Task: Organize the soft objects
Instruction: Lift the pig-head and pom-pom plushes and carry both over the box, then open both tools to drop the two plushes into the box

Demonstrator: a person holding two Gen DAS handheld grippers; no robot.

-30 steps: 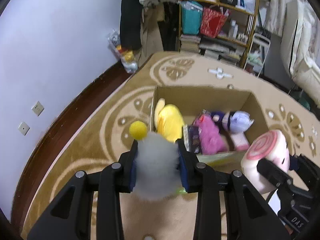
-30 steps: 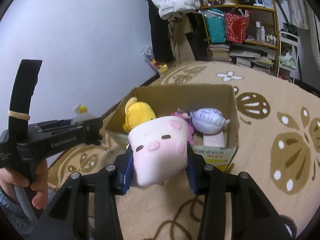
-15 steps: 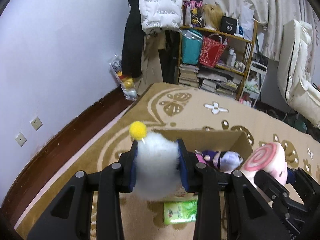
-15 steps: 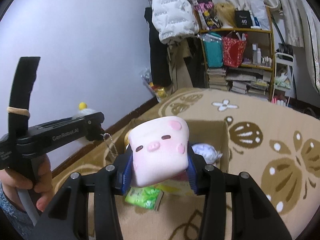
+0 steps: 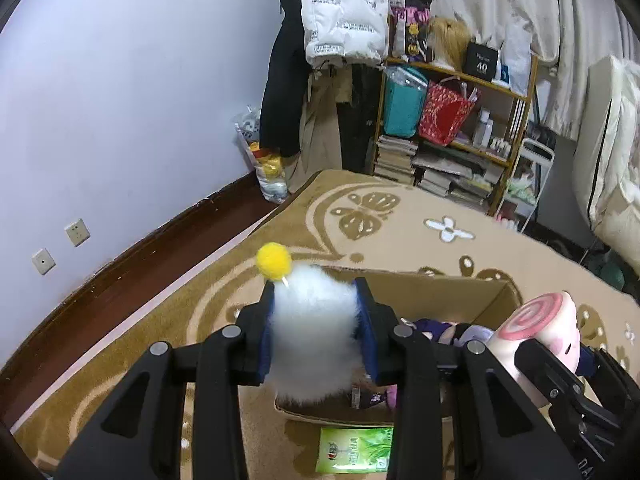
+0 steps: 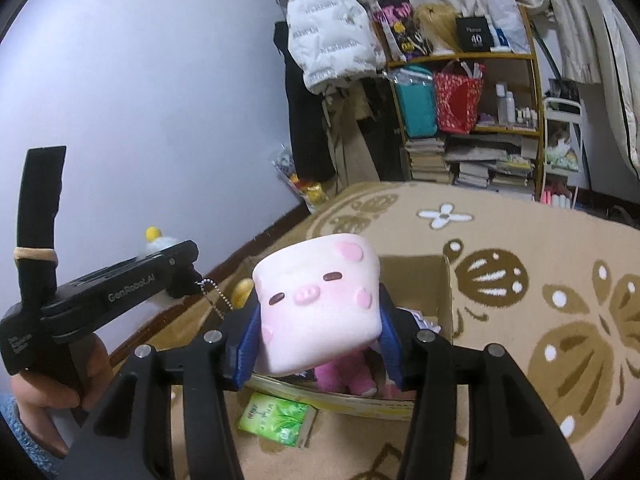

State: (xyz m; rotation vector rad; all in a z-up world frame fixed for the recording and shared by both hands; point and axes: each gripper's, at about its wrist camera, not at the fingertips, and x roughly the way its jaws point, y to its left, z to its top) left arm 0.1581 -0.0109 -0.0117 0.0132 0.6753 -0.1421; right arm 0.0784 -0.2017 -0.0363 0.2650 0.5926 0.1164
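While the left gripper (image 5: 316,336) clamps a white fluffy toy (image 5: 314,332) above the box (image 6: 446,280), the right gripper (image 6: 318,344) loosens, opening around a pink pig plush (image 6: 320,304)

Left gripper (image 5: 316,336) jaws clamped; right gripper (image 6: 320,334) jaws opening, both angled downward.

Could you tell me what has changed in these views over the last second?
Both views have tilted up: the cardboard box sits lower in frame and more of the shelf shows. The right gripper is opening around the pink pig plush, which remains between its pads. The left gripper stays shut on the white fluffy toy. Toys remain in the box.
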